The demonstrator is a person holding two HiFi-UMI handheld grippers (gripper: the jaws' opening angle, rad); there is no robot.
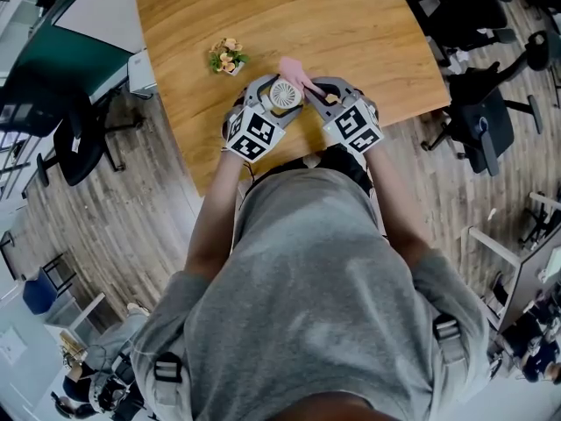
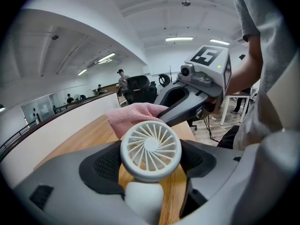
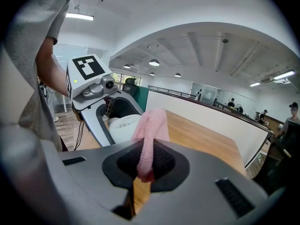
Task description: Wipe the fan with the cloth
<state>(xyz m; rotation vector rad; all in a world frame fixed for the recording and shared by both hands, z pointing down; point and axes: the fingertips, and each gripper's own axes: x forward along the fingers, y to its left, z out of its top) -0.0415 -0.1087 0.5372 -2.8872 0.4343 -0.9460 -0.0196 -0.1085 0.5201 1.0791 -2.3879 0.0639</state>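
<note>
Left gripper view, left gripper (image 2: 149,163) gripping fan (image 2: 151,146), right gripper (image 3: 146,165) pinching pink cloth (image 3: 150,130)

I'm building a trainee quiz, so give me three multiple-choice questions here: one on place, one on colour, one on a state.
1. In the head view, the flower pot stands: A right of the right gripper; B up-left of the left gripper; C between them.
2. The cloth is: A pink; B blue; C white.
3. The right gripper is: A open; B shut on nothing; C shut on the cloth.
B: it stands beyond that gripper, leftward. A: pink in all views. C: its jaws pinch it.
</note>
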